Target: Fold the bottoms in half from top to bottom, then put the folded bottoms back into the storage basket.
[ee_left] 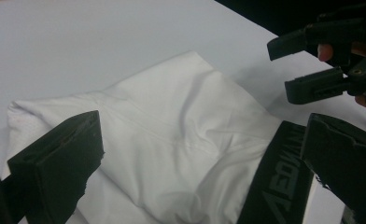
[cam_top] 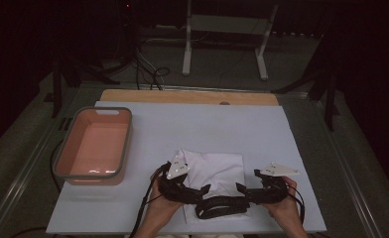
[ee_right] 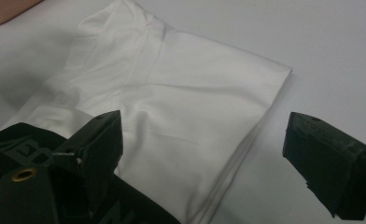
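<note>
A folded white garment (cam_top: pixel 217 168) with a black lettered waistband (cam_top: pixel 220 207) lies on the white table cover near the front edge. My left gripper (cam_top: pixel 200 192) hovers at its left side, jaws wide apart and pointing right, with the cloth (ee_left: pixel 172 121) and waistband (ee_left: pixel 279 186) below them. My right gripper (cam_top: pixel 244 191) faces it from the right, also open, over the garment's folded edge (ee_right: pixel 246 140). Neither pair of jaws presses on the cloth. In the left gripper view the right gripper (ee_left: pixel 312 65) is at the upper right.
A pink bin with a grey rim (cam_top: pixel 91 174) stands on the left of the table cover (cam_top: pixel 207 124). A wooden board edge (cam_top: pixel 182 96) runs along the back. Beyond the table a white metal frame (cam_top: pixel 187 44) and cables sit on the dark floor.
</note>
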The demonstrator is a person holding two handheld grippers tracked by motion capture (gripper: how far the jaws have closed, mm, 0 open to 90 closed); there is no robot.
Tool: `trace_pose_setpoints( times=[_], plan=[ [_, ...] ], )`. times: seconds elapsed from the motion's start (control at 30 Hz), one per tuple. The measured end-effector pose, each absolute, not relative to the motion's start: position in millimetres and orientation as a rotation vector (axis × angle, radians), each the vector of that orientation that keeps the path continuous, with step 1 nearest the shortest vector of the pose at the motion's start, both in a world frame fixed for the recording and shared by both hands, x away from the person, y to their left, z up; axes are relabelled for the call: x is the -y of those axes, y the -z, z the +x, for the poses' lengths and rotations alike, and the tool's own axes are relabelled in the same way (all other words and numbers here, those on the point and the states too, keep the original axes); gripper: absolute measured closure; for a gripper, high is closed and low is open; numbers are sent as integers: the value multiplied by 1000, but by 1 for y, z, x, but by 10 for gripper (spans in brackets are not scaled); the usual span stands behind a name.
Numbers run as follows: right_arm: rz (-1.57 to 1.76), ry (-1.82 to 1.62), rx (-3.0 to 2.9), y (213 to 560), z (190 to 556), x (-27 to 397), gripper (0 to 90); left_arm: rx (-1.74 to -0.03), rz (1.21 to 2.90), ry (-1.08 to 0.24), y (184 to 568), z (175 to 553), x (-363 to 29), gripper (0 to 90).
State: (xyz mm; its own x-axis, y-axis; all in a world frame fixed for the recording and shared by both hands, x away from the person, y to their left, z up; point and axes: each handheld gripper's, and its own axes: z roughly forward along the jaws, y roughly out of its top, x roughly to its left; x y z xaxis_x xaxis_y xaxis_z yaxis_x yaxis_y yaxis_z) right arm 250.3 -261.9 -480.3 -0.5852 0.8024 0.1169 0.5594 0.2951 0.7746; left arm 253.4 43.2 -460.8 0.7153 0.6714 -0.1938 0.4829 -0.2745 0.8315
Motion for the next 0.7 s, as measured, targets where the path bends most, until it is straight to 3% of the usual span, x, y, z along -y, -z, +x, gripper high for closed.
trace_pose_setpoints(
  times=[0.7],
  plan=[
    [1250, -1184, -2264, 483, 246, 261, 129, -910, 1905, -303, 458, 287, -65, 1]
  ],
)
